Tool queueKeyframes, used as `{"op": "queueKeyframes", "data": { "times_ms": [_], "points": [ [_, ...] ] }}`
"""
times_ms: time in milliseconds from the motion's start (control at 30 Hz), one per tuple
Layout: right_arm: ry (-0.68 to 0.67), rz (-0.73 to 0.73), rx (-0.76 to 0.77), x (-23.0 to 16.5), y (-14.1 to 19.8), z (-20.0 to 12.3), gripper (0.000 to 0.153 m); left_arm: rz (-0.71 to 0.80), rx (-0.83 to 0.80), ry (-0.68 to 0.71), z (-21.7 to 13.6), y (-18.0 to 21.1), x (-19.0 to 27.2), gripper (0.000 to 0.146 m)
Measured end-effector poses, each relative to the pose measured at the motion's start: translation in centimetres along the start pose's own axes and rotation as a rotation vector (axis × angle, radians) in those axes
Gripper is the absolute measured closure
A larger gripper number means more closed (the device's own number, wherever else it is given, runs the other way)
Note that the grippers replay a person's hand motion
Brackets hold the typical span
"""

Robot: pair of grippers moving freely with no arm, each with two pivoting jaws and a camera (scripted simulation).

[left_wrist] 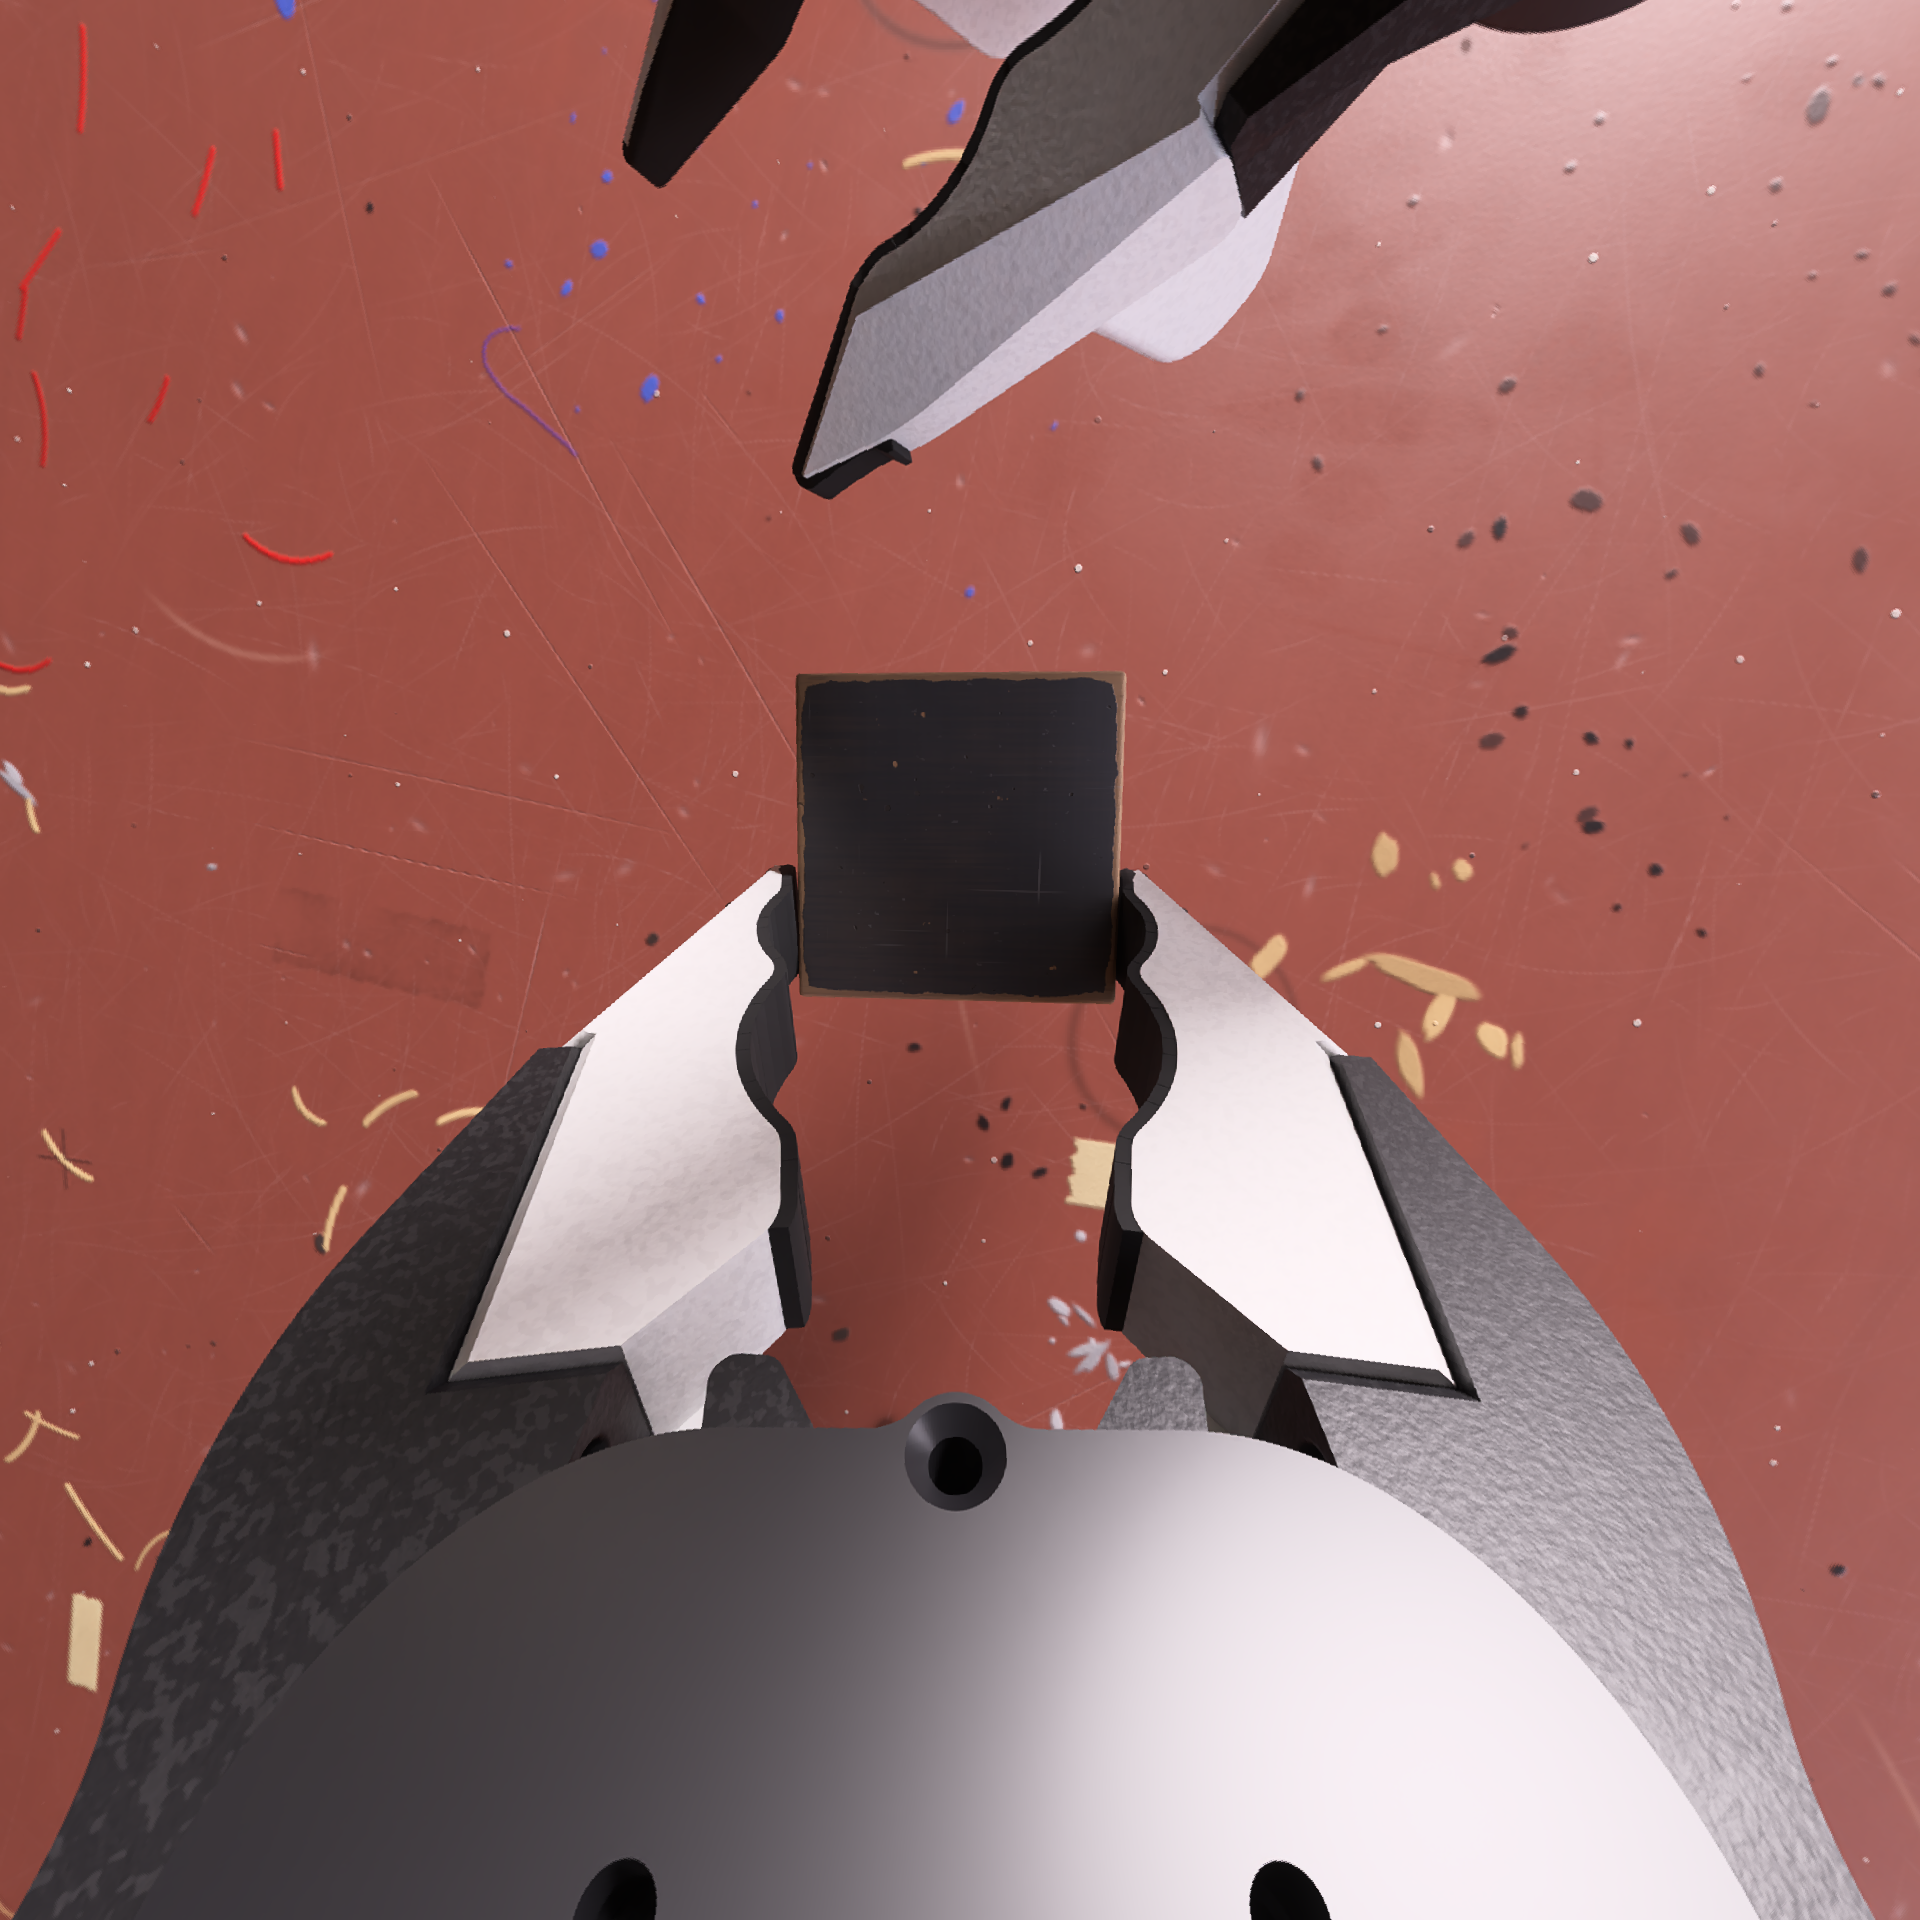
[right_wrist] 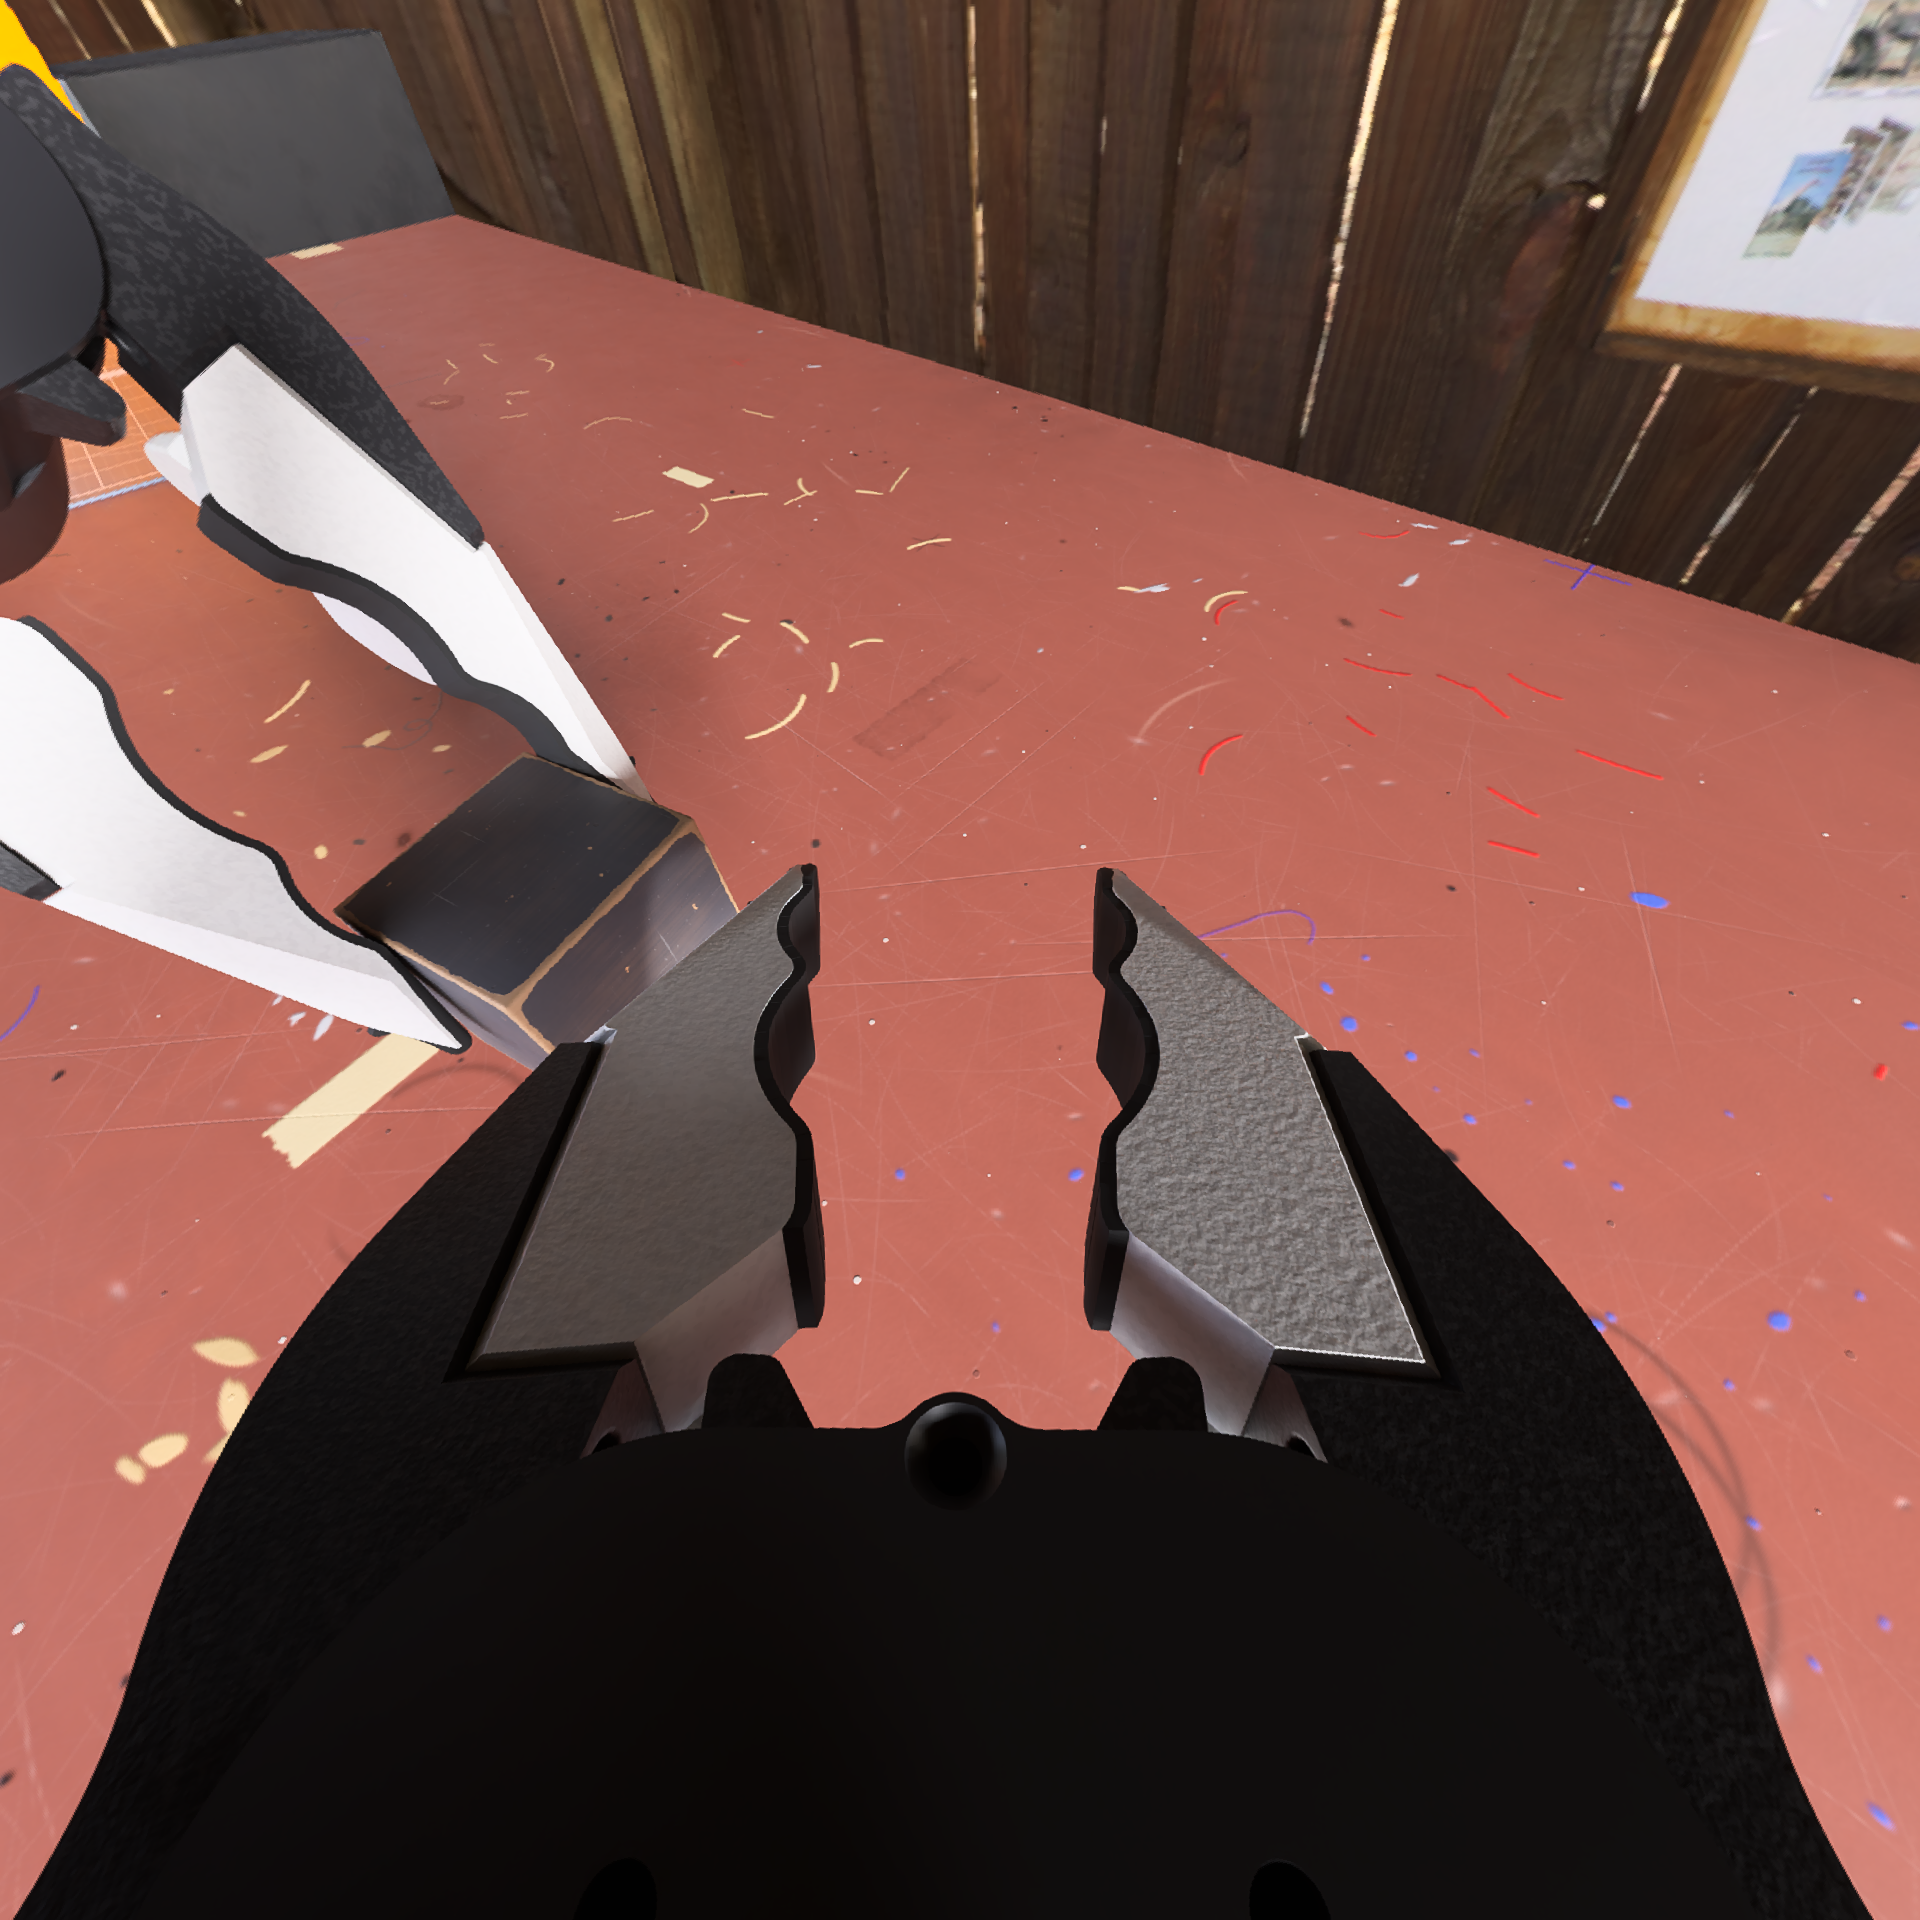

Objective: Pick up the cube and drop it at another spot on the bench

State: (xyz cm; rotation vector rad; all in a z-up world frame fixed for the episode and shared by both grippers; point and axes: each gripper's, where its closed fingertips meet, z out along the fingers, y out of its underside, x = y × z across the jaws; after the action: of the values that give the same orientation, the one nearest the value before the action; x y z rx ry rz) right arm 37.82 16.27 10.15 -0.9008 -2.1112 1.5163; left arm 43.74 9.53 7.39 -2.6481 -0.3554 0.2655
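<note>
A dark, nearly black cube (left_wrist: 956, 836) with worn tan edges sits between my left gripper's (left_wrist: 956, 883) fingertips over the reddish bench (left_wrist: 416, 727). Both pads press its sides, so the gripper is shut on it. I cannot tell whether the cube rests on the bench or hangs just above it. The right wrist view shows the cube (right_wrist: 520, 894) held by the left gripper (right_wrist: 540, 909) at the left. My right gripper (right_wrist: 956, 883) is open and empty, just right of the cube, over the bench (right_wrist: 1039, 675). It also shows at the top of the left wrist view (left_wrist: 748, 317).
A wooden plank wall (right_wrist: 1143, 208) runs along the bench's far edge, with a framed board (right_wrist: 1787, 208) at upper right. A dark box (right_wrist: 260, 135) stands at the far left corner. A tan tape strip (right_wrist: 343, 1101), shavings and paint specks lie on the bench.
</note>
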Motion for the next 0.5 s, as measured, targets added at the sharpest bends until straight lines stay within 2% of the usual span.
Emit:
{"op": "queueKeyframes", "data": {
  "times_ms": [367,500],
  "points": [
    [-0.001,-0.003,-0.004,-0.06,0.08,0.08,0.1,0.011,-0.038,-0.012,0.7,0.68,-0.08,0.085],
    [-0.001,-0.003,-0.003,-0.07,0.05,0.05,0.1,-0.015,-0.015,-0.006,0.93,0.59,0.03,0.078]
  ]
}}
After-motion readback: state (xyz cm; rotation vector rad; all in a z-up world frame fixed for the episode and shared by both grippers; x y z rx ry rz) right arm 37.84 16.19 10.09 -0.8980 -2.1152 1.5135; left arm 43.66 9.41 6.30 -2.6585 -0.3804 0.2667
